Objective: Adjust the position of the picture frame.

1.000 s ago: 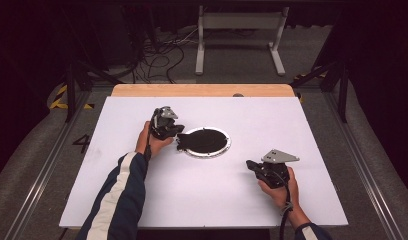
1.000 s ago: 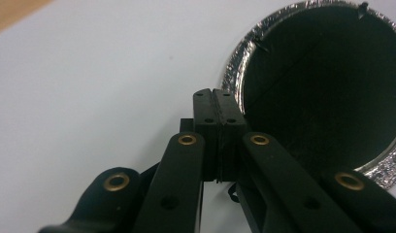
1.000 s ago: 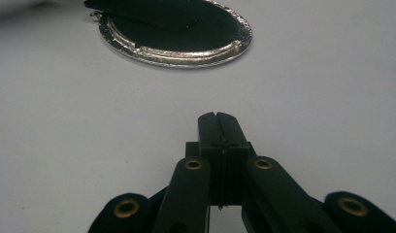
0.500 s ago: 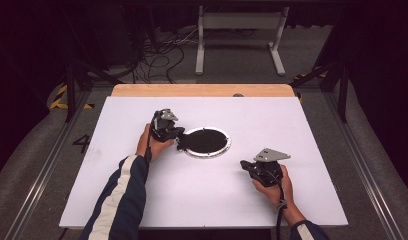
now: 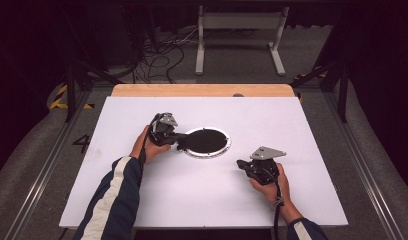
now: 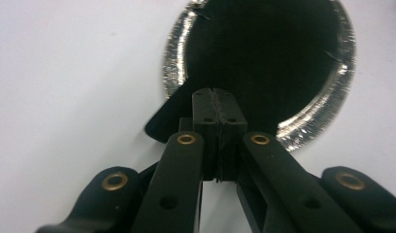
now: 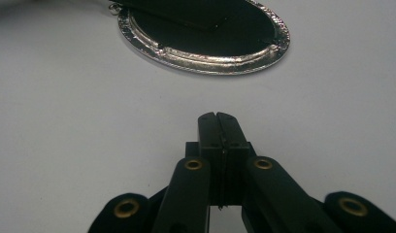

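We see the right gripper (image 5: 243, 164) drift left toward the round silver-rimmed black dish (image 5: 207, 142) mid-table — jaws pressed together, empty; the left gripper (image 5: 183, 139), jaws together, touches its left rim — perhaps pinching something.

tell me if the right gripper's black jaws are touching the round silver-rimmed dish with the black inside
Apart. The right gripper view shows bare white table between the right gripper, jaws shut, and the round silver-rimmed dish; the high view agrees.

left tool (image 5: 181, 140): jaws pressed together | right tool (image 5: 240, 164): jaws pressed together, low over table
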### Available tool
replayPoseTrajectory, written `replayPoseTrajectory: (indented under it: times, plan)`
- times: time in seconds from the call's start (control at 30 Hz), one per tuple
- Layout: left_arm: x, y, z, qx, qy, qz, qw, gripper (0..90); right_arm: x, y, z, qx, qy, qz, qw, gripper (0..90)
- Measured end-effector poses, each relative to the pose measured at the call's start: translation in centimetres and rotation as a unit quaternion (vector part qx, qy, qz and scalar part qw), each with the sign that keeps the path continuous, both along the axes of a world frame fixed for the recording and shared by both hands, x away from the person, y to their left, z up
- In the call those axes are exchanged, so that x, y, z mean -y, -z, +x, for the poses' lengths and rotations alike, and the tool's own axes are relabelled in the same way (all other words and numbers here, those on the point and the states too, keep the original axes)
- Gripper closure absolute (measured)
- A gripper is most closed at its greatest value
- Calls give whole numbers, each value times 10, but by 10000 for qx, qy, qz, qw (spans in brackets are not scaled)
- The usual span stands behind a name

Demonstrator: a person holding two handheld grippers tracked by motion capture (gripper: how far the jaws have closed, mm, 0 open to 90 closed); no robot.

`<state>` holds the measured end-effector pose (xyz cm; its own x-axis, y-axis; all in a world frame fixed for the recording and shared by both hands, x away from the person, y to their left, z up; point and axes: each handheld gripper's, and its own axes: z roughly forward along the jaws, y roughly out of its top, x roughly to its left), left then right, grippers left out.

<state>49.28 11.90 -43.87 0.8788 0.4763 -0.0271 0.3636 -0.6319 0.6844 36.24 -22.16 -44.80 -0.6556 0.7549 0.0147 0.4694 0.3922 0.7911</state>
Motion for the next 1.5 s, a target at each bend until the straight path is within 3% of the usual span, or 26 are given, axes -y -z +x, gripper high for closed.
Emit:
replayPoseTrajectory:
  times: [0.13, 0.2, 0.33, 0.43, 0.6, 0.7, 0.73, 0.77, 0.8, 1.13, 1.23, 1.43, 1.5]
  plan:
    - [4, -1, 1, 454, -441, 368, 9973, 859, 1, 1, 1, -19, 37, 1, 10000, 900]
    - [4, 1, 4, 580, -540, 368, 9962, 866, 0, 1, 1, -37, 23, -30, 10000, 900]
    - [4, 4, 12, 678, -760, 336, 9942, 880, 0, 2, 1, -46, 11, -20, 10000, 900]
    - [3, 9, 21, 580, -969, 464, 9925, 872, 0, 3, 1, -42, 16, -49, 10000, 900]
    - [5, 15, 24, 484, -922, 444, 9936, 877, 0, 3, 1, -28, -5, -48, 10000, 900]
    - [4, 15, 24, 473, -716, 428, 9954, 892, -1, 4, 2, -66, -19, -66, 10000, 900]
    - [4, 15, 24, 407, -560, 415, 9967, 896, -2, 4, 2, -71, -33, -73, 9999, 900]
    - [5, 14, 20, 493, -274, 504, 9971, 897, -3, 4, 2, -66, -27, -89, 9999, 900]
    - [7, 14, 18, 532, -171, 538, 9970, 897, -4, 4, 2, -48, -44, -104, 9999, 900]
    - [12, 17, -12, 471, 244, 308, 9981, 898, -3, 7, 3, -125, -23, -111, 9999, 900]
    - [17, 20, -29, 503, 465, 190, 9975, 899, -4, 8, 4, -146, 0, -122, 9998, 900]
    - [26, 19, -46, 568, 649, 239, 9960, 900, -4, 10, 8, -201, 59, -80, 9997, 900]
    - [30, 19, -53, 622, 741, 295, 9949, 900, -7, 11, 11, -223, 117, -179, 9995, 900]
